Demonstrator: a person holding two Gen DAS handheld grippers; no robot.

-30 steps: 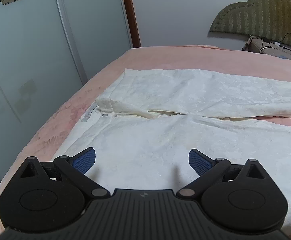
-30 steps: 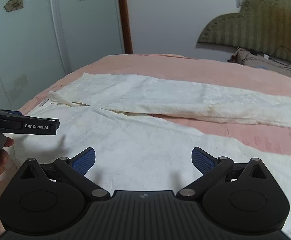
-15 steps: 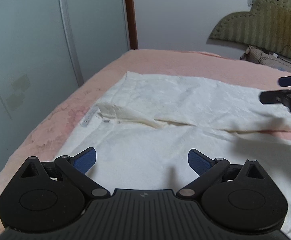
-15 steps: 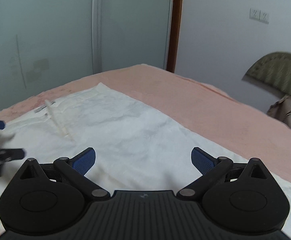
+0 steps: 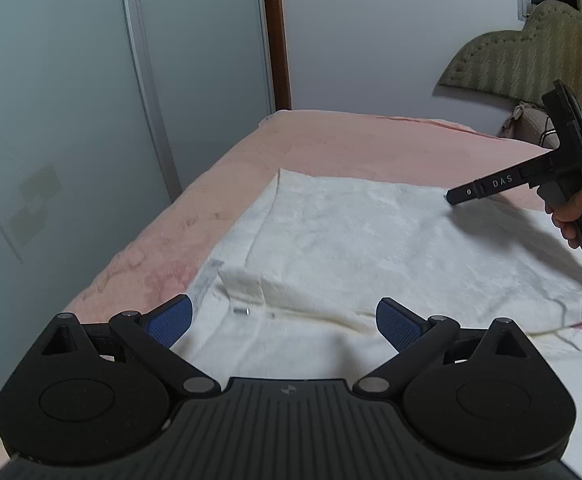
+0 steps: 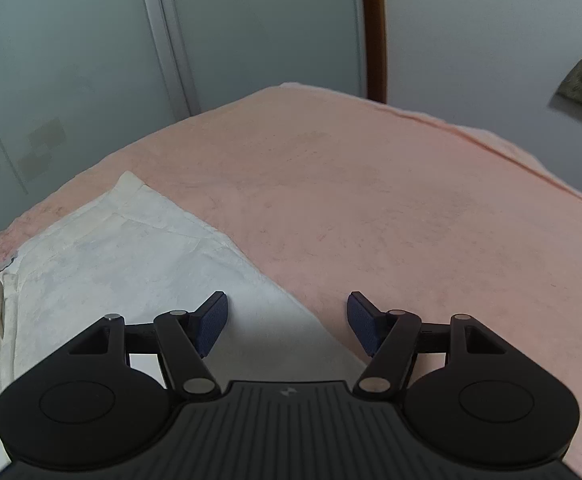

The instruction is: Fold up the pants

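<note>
I judge that I am at the approach before the first fold, with nothing gripped yet. My left gripper (image 5: 283,320) hangs with its blue pads spread wide over the waistband end of the pants (image 5: 371,248), which lie flat on a pink bed cover (image 5: 331,148). My right gripper (image 6: 287,320) is also spread, its left pad over the pants' far edge and its right pad over bare bed cover; in the left wrist view it appears at the right, near the cloth, though I cannot tell whether it touches.

The next move, as I see it, calls for lowering each gripper onto an edge of the upper leg and pinching a single layer, so the leg can be carried over the lower one.

The pants are cream white with a faint woven pattern, soft and slightly crumpled. A small tab of fabric stands up at the waistband, beside a white label (image 5: 207,280) and a small metal fastener (image 5: 241,312). A frosted wardrobe door (image 5: 71,120) stands behind the bed.
</note>
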